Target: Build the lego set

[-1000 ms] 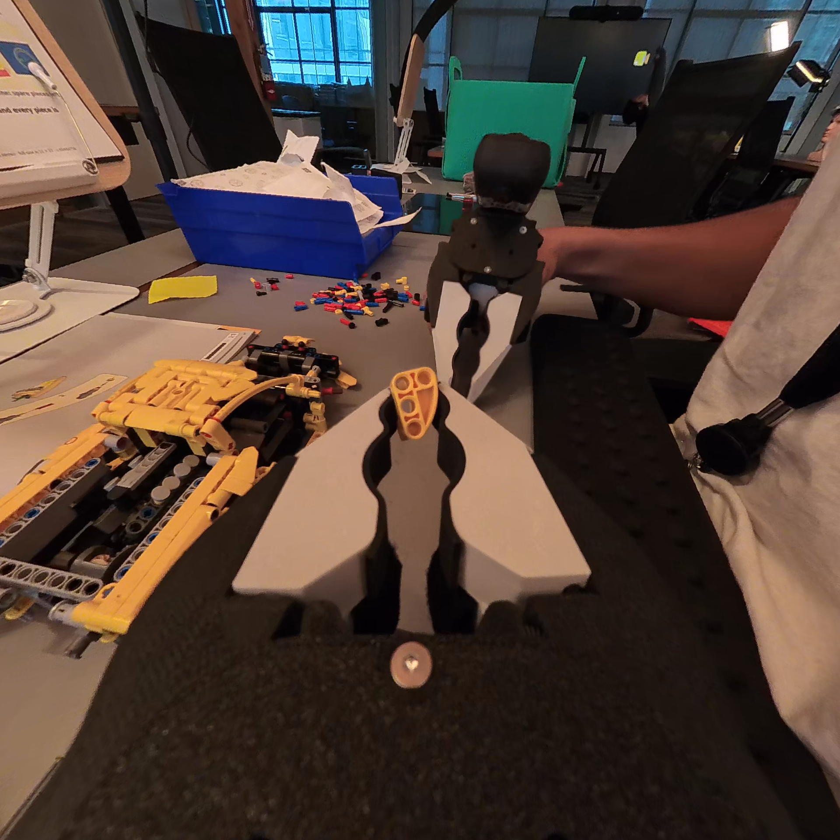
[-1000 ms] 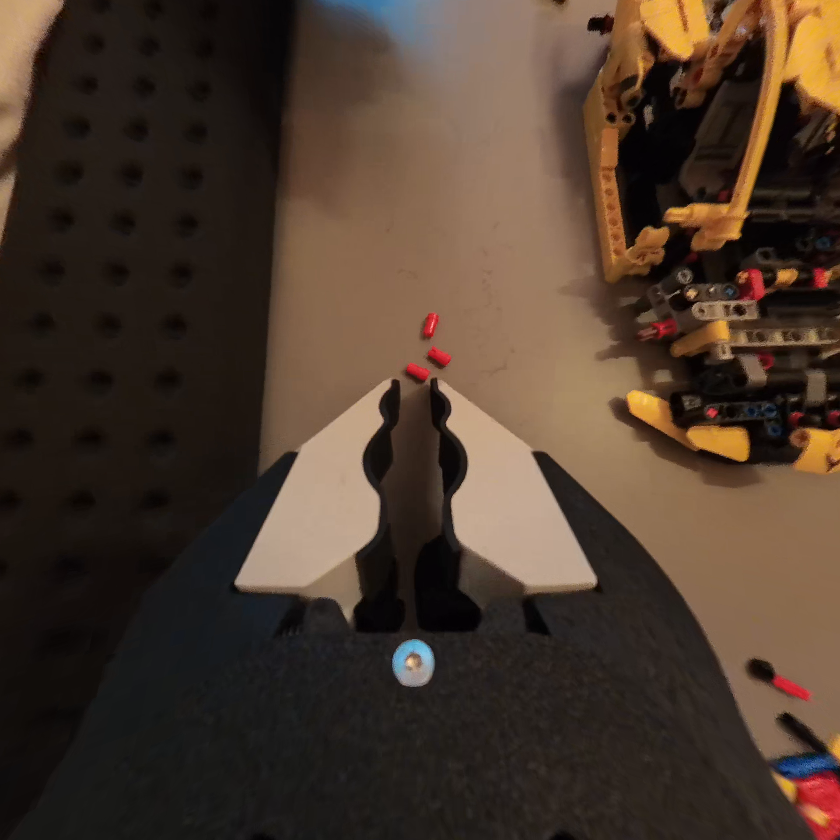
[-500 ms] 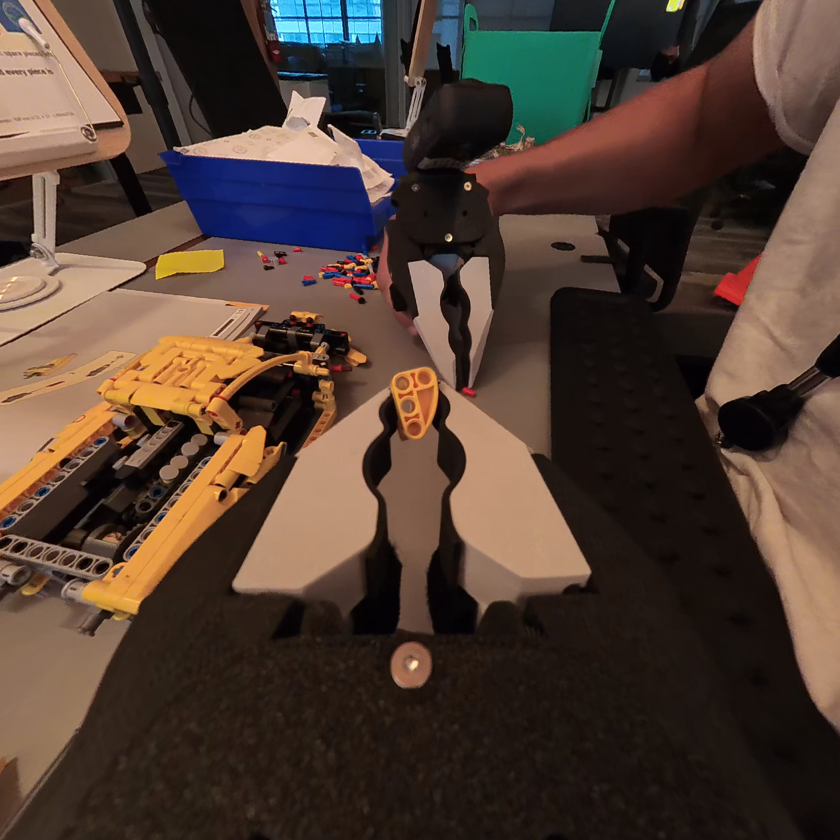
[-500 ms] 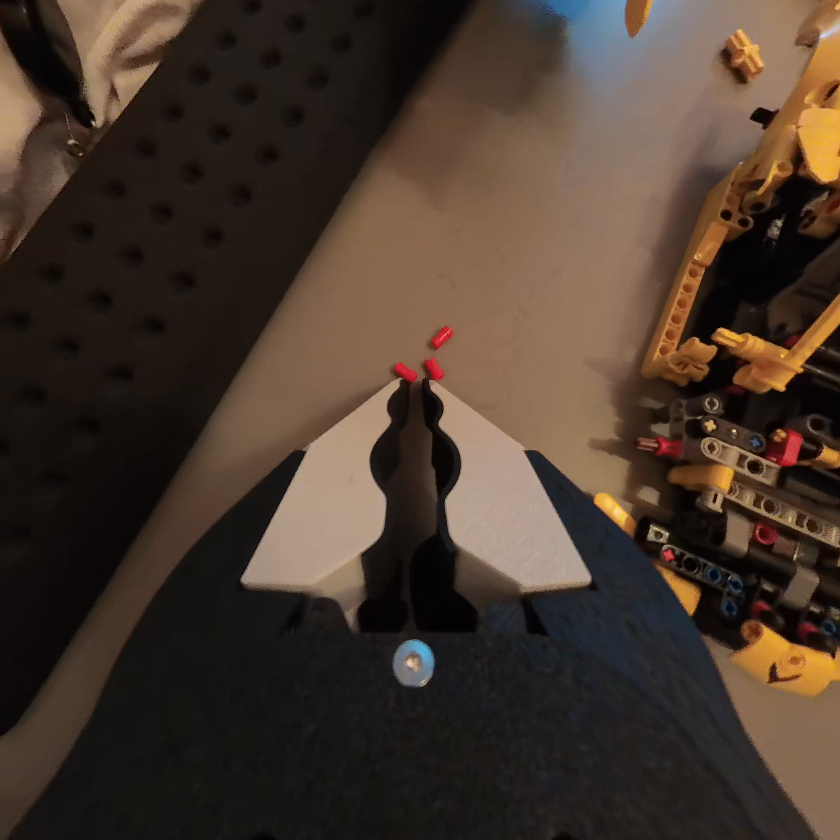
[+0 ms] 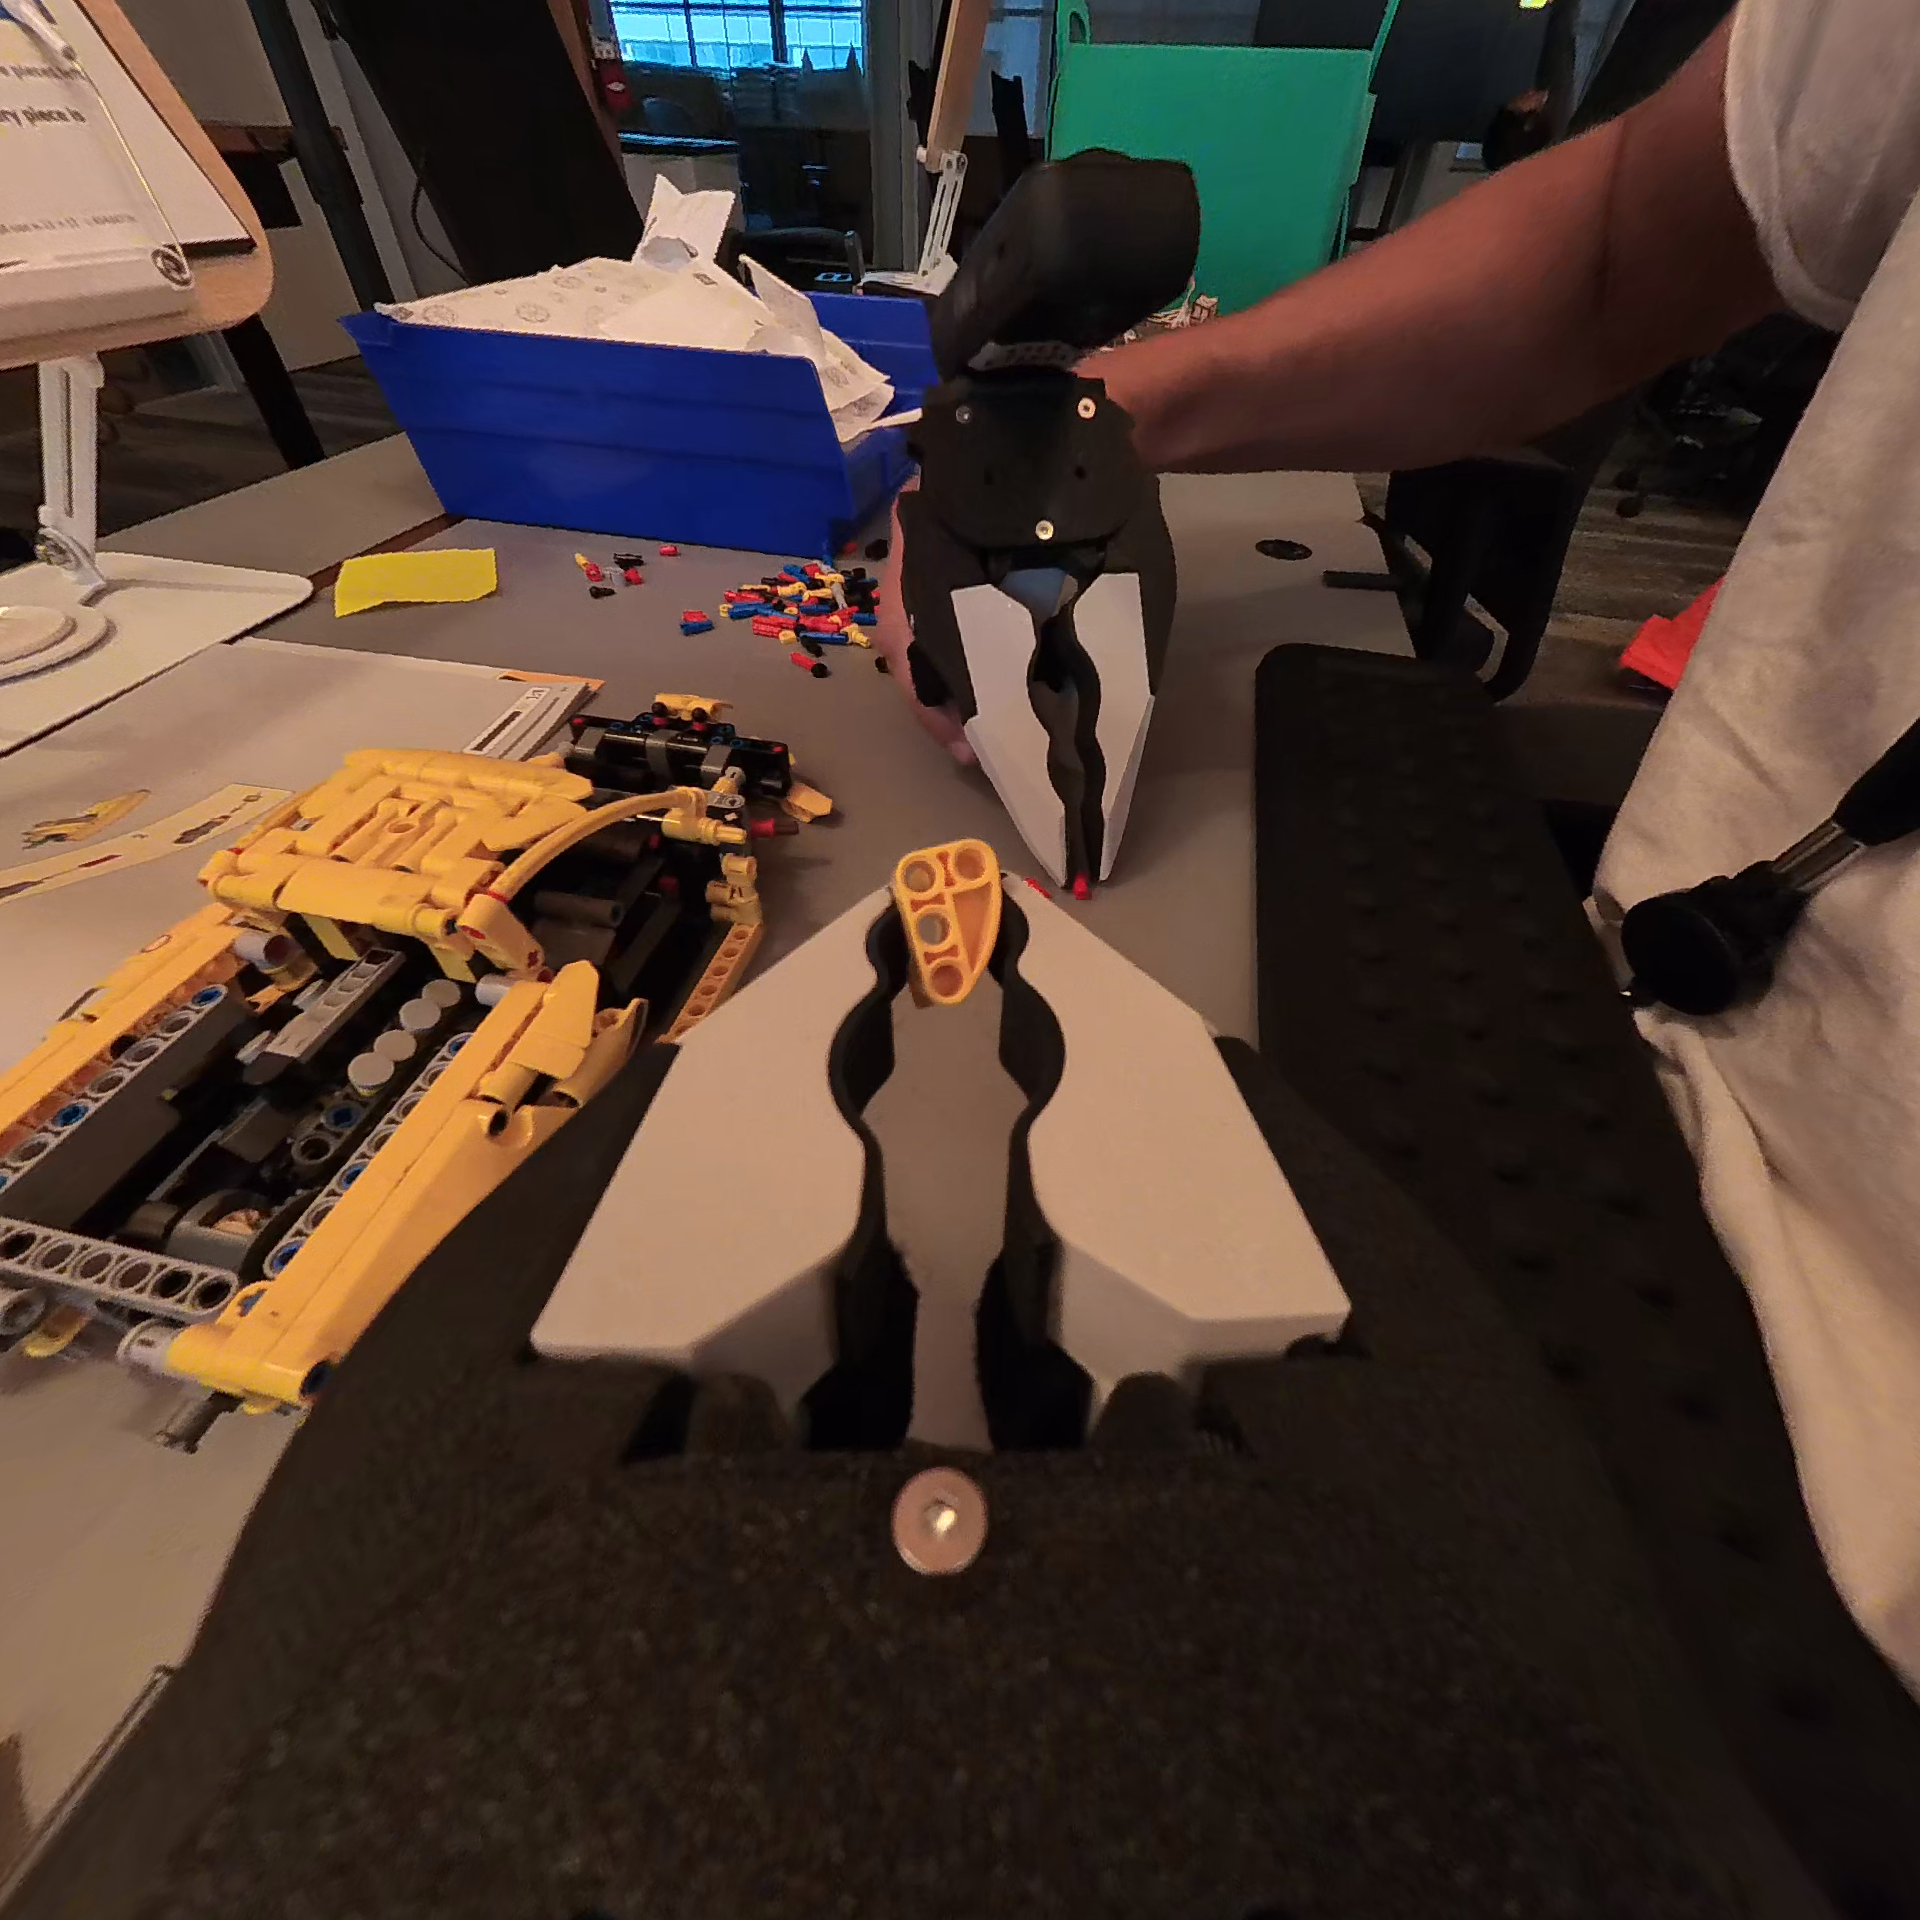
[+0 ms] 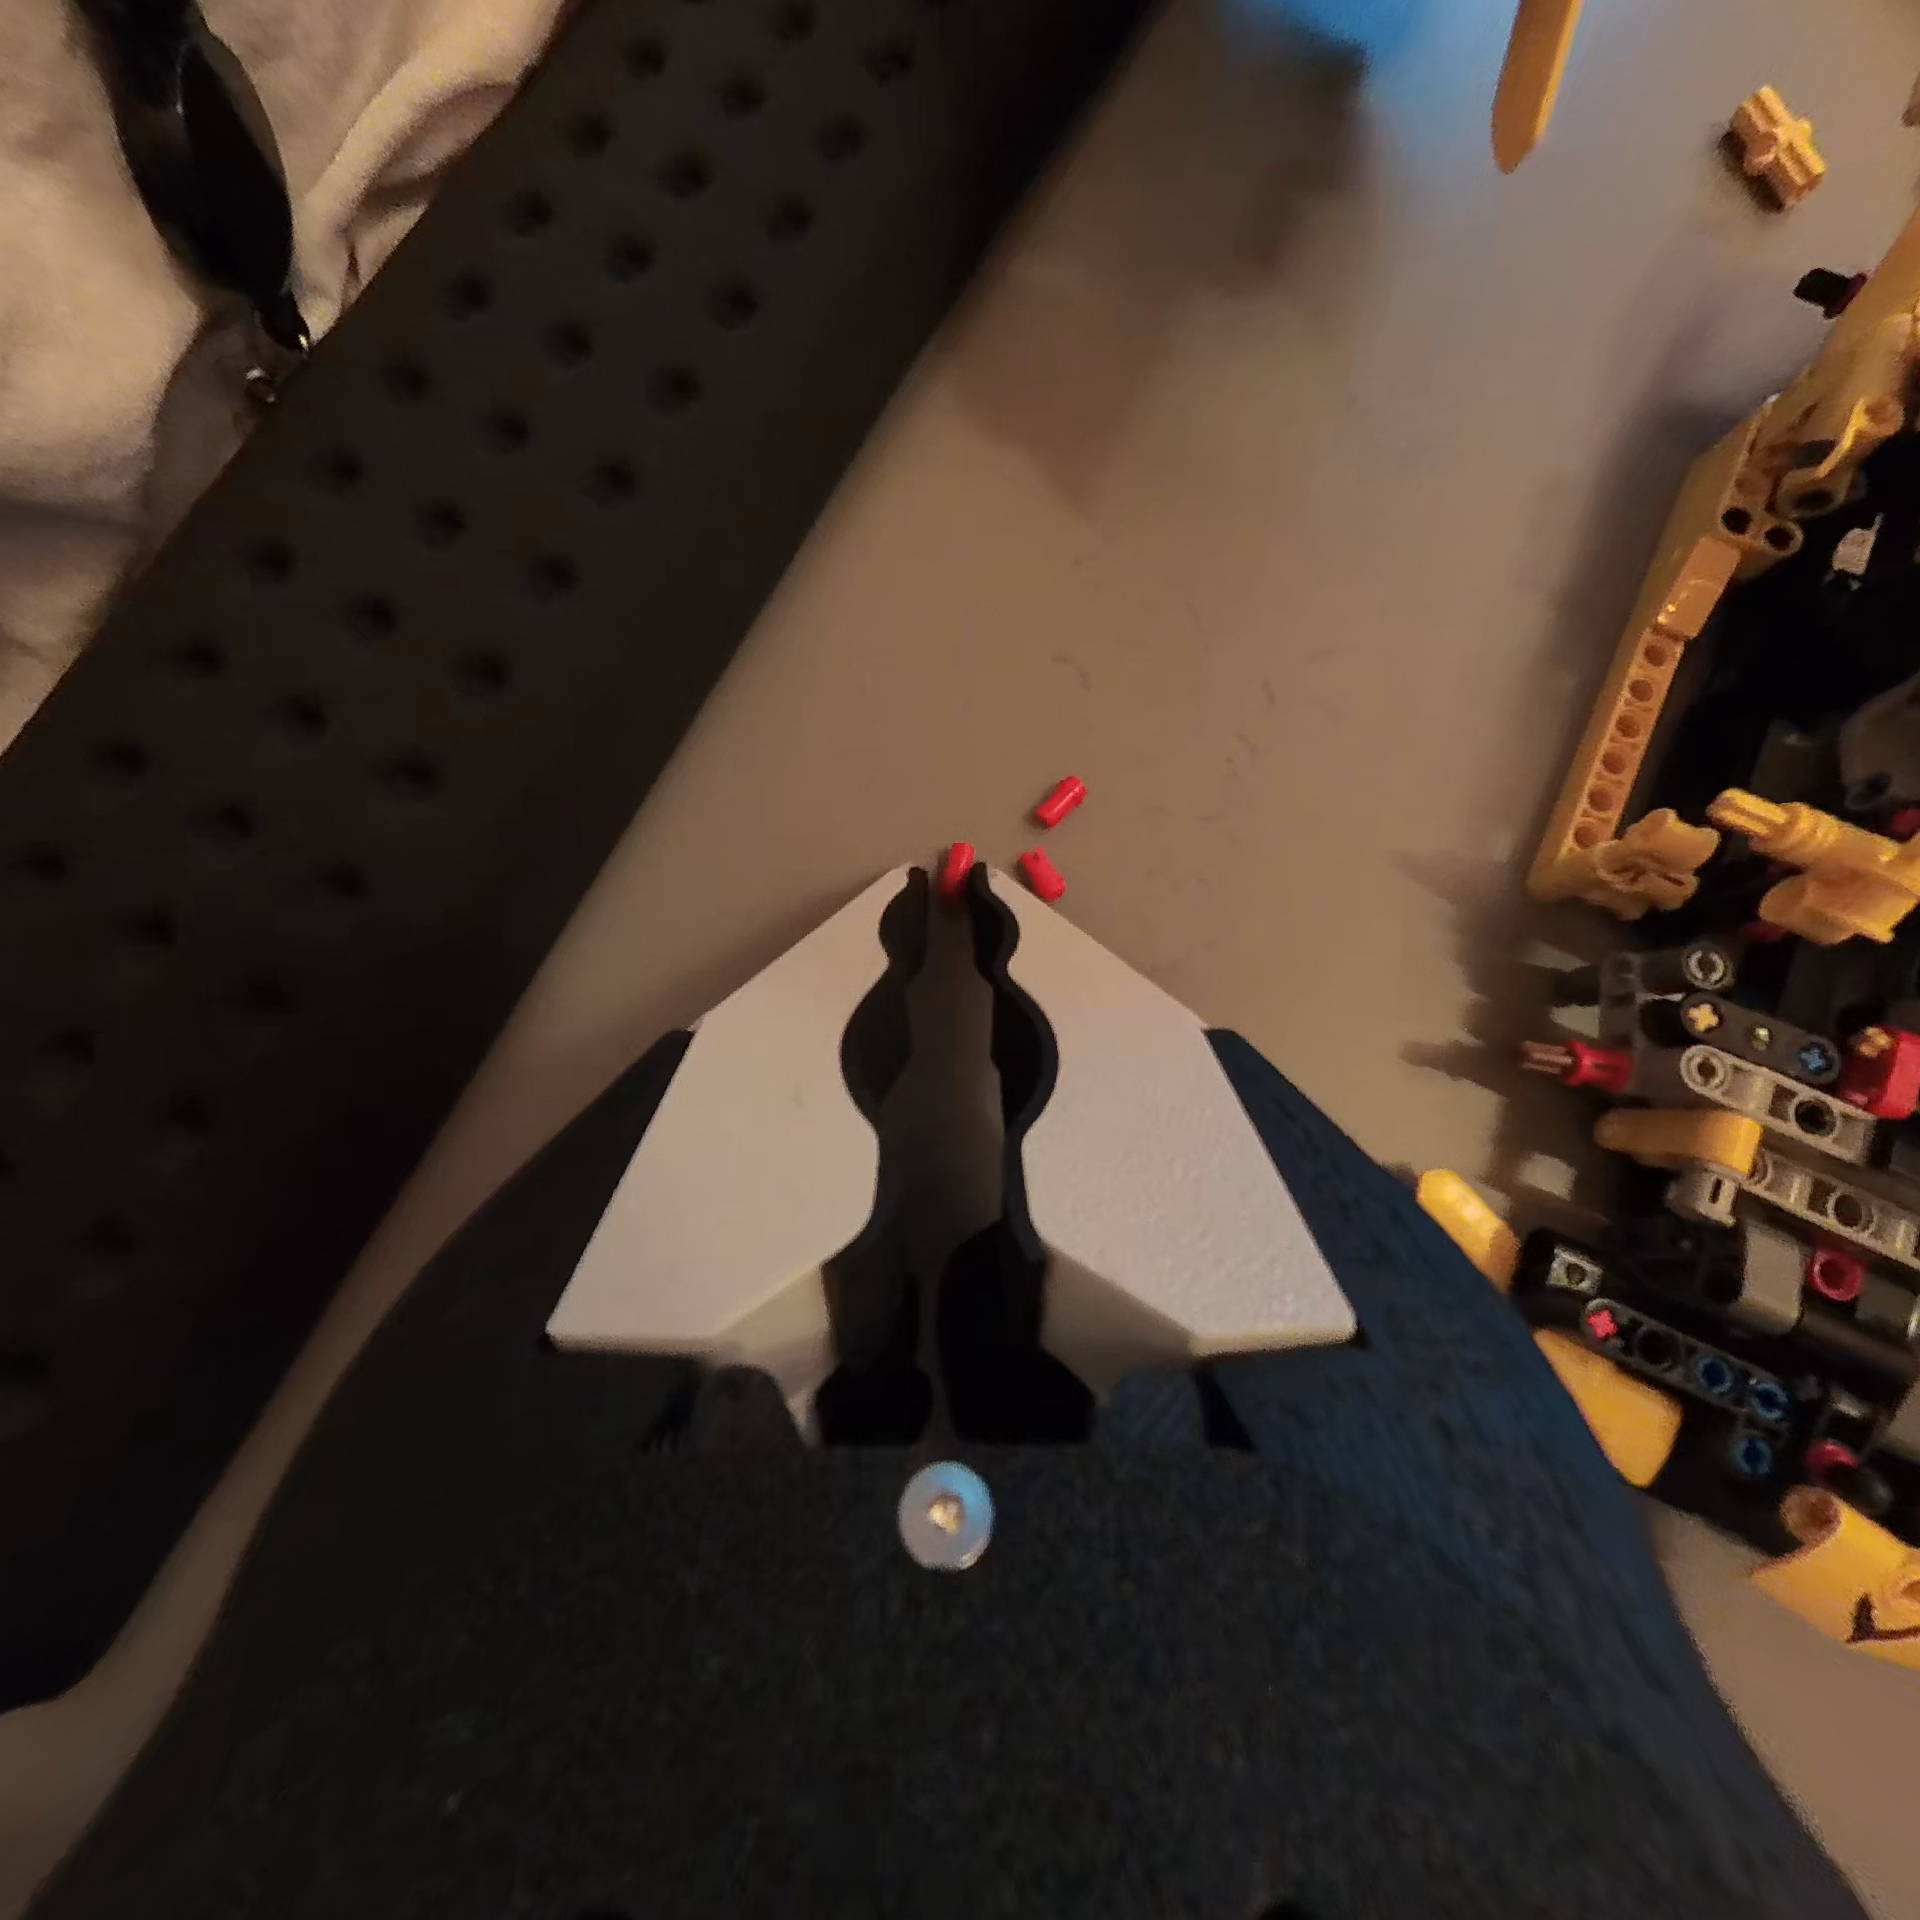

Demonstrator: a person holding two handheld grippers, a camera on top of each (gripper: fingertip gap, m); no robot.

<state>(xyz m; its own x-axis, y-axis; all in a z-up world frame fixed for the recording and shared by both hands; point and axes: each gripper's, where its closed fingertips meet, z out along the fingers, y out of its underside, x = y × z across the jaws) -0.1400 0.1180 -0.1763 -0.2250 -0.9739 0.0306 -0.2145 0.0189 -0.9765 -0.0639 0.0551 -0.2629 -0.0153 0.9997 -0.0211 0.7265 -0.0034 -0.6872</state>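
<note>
My left gripper (image 5: pixel 948 904) is shut on a small yellow triangular beam (image 5: pixel 943 935) and holds it upright above the grey table. The part-built yellow and black Lego model (image 5: pixel 395 935) lies to its left; it also shows in the right wrist view (image 6: pixel 1662 727). My right gripper (image 6: pixel 951 878) points down at the table, its tips closed on a red pin (image 6: pixel 957 865). Two more red pins (image 6: pixel 1060 800) (image 6: pixel 1042 873) lie just beside it. In the left wrist view the right gripper (image 5: pixel 1081 883) stands just beyond the yellow beam.
A blue bin (image 5: pixel 644 436) of paper bags stands at the back, with a scatter of small pieces (image 5: pixel 800 613) before it. A black perforated mat (image 5: pixel 1455 987) lies right of the grippers. An instruction stand (image 5: pixel 94 208) is far left. The person's arm and torso fill the right side. Some 15 centimetres of space lies between my two pairs of fingers.
My right gripper has come down onto the three red pins and its jaws have narrowed around one. My left gripper still holds the yellow beam in much the same place.
</note>
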